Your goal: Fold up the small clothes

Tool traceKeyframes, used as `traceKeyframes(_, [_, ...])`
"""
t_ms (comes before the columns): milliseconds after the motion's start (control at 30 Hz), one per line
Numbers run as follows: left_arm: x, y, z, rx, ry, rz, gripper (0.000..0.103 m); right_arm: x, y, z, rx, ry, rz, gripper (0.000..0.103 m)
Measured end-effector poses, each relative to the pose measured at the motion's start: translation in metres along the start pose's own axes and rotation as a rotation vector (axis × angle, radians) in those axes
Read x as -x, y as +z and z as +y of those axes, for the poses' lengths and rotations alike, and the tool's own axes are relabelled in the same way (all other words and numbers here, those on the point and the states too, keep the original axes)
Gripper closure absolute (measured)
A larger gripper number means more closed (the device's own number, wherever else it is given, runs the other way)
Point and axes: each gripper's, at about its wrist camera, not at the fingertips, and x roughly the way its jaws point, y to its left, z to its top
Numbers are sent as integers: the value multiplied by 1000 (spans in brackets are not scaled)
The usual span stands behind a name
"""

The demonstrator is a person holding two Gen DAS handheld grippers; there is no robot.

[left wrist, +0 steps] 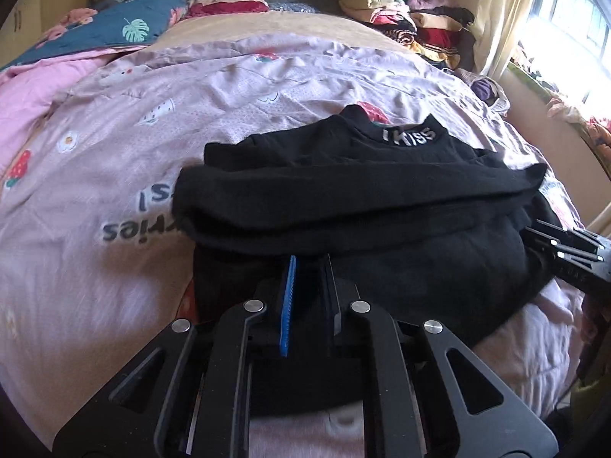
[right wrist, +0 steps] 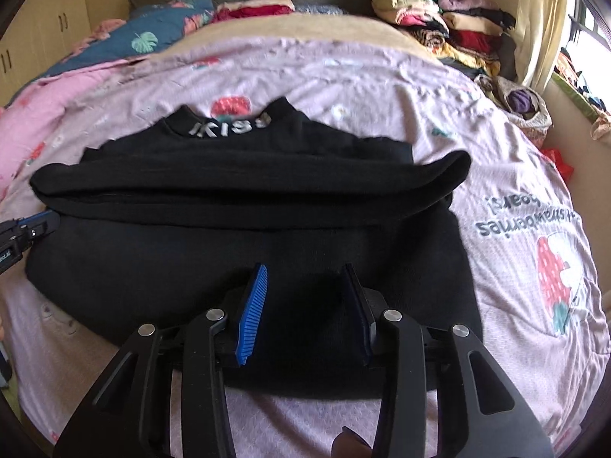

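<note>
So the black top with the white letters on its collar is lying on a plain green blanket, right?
Not quite. The black top with white letters on its collar is lying on a pink bedcover printed with strawberries and words, not a plain green blanket. The right wrist view shows it.

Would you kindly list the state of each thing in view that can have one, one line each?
black sweater: lying on the bed, sleeves folded across the body, collar at the far end.
left gripper: nearly shut at the sweater's near hem.
right gripper: open, fingers astride the near hem, not pressing.
quilt cover: spread, wrinkled.
clothes stack: folded, piled at the far corner.
</note>
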Motion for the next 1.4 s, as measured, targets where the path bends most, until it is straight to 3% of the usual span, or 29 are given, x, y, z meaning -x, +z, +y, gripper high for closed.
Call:
traceKeyframes(400, [-42,47,10,27,48,-5,94,-37,48,-13,-64,41,-33,65])
traceKeyframes(567, [-41,66,29,85,64,-36,91,-38,64,-31,-71,12,-70,65])
traceKeyframes(767, [-20,73,66,177,123,-111,71,-25,59,-78,-145,-43,-120,61])
traceKeyframes(867, [-24,70,82,224,117,-82,64,-30,58,-100,-184,-56,-94,48])
traceKeyframes(933, [-32,65,87,241,96,-45,52,-36,60,-103,-175,-50,-70,48])
traceKeyframes(1000, [-40,63,84,236,84,-23,52,-44,63,-101,-159,-48,-49,44])
traceKeyframes(1067, [-42,63,78,215,86,-32,60,-52,66,-97,-150,-57,-38,46])
traceKeyframes(1100, [-42,63,77,208,81,-44,81,-54,66,-96,-145,-51,-36,51])
traceKeyframes(1133, [-40,63,75,204,67,-55,93,-55,67,-94,-139,-38,-42,78])
traceKeyframes(1167, [-36,64,72,199,65,-70,93,-52,67,-94,-140,-30,-55,94])
traceKeyframes(1400, [-5,73,70,192,64,-192,97,-9,77,-109,-198,0,-209,95])
